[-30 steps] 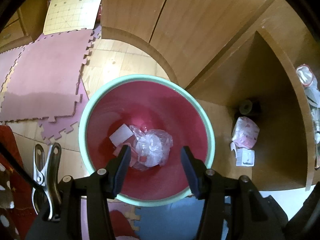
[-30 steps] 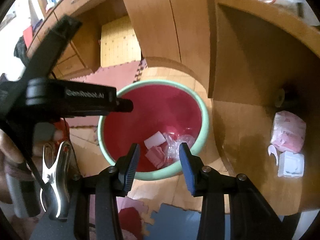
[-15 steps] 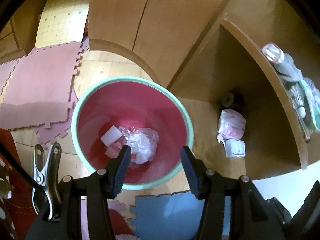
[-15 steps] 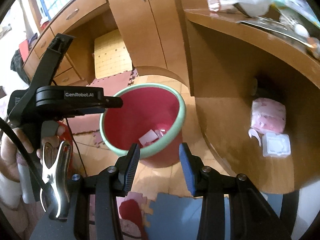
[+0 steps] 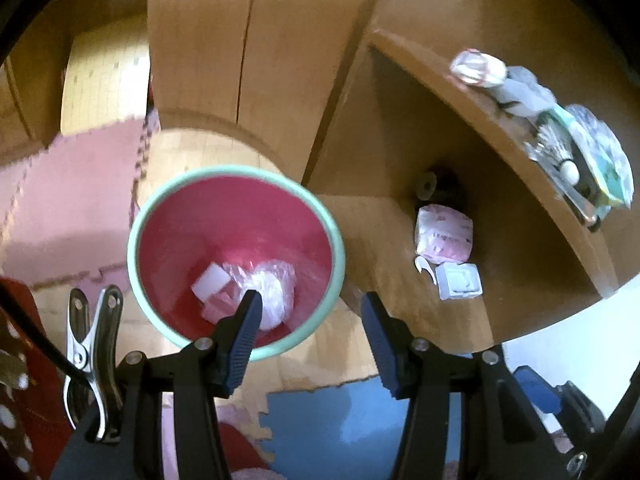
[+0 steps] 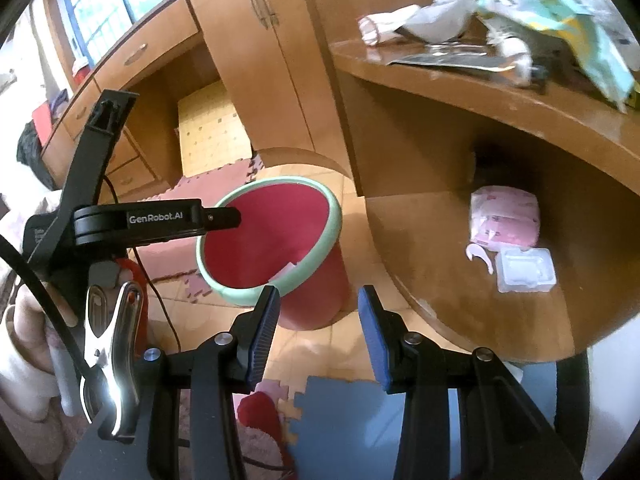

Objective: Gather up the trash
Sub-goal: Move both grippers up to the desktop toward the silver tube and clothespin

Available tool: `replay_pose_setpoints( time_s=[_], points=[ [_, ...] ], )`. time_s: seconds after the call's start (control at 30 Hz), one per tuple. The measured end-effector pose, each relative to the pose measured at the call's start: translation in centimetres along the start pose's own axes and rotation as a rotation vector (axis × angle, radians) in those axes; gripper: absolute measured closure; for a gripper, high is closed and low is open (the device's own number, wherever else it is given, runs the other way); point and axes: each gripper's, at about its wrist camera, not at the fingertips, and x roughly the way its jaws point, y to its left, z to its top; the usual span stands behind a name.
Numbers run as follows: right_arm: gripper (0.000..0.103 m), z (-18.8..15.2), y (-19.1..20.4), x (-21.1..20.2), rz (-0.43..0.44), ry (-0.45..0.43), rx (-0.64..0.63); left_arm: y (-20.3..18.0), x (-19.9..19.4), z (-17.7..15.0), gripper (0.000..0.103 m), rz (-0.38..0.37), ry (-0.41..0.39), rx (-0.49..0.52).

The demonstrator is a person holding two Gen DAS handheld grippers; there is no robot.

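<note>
A red bin with a mint-green rim stands on the floor; crumpled clear plastic and a white card lie at its bottom. My left gripper hovers above the bin's near rim, open and empty. My right gripper is open and empty too, above the floor just right of the bin. In the right wrist view the left gripper reaches in from the left over the bin's mouth. Crumpled wrappers and bags lie on the wooden desk top.
Under the desk top, a low shelf holds a pink tissue pack and a white plastic tray. Wooden cabinets stand behind the bin. Pink and blue foam mats cover the floor. A person's hand holds the left gripper.
Both grippers have drawn back and up from the bin, which now looks smaller and further left. The desk top with its wrappers has come into view on the right.
</note>
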Motion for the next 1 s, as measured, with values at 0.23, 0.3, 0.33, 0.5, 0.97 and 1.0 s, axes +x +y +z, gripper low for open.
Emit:
replay_pose_setpoints(
  time_s=[0.23, 0.3, 0.33, 0.5, 0.97, 1.0],
  points=[
    [0.061, -0.4, -1.5, -2.9, -0.021, -0.043, 0.033, -4.1, -3.0, 0.2, 0.049, -0.072, -0.033, 0.068],
    [0.061, -0.4, -1.8, -3.7, -0.025, -0.053, 0.039, -5.1, -3.7, 0.1, 0.049, -0.101, -0.033, 0.076],
    [0.061, -0.4, -2.0, -4.1, -0.027, -0.059, 0.042, -5.6, -3.9, 0.2, 0.049, -0.106, -0.032, 0.082],
    [0.061, -0.5, -2.8, -5.7, -0.039, -0.073, 0.057, -6.9, -5.0, 0.4, 0.049, -0.116, -0.040, 0.099],
    [0.061, 4.1, -5.7, -8.4, -0.044, -0.134, -0.045, -9.7, -2.8, 2.9, 0.049, -0.133, -0.022, 0.083],
    [0.060, 4.7, -5.7, -8.4, -0.049, -0.137, -0.062, -9.8, -2.5, 2.9, 0.049, -0.132, -0.018, 0.081]
  ],
)
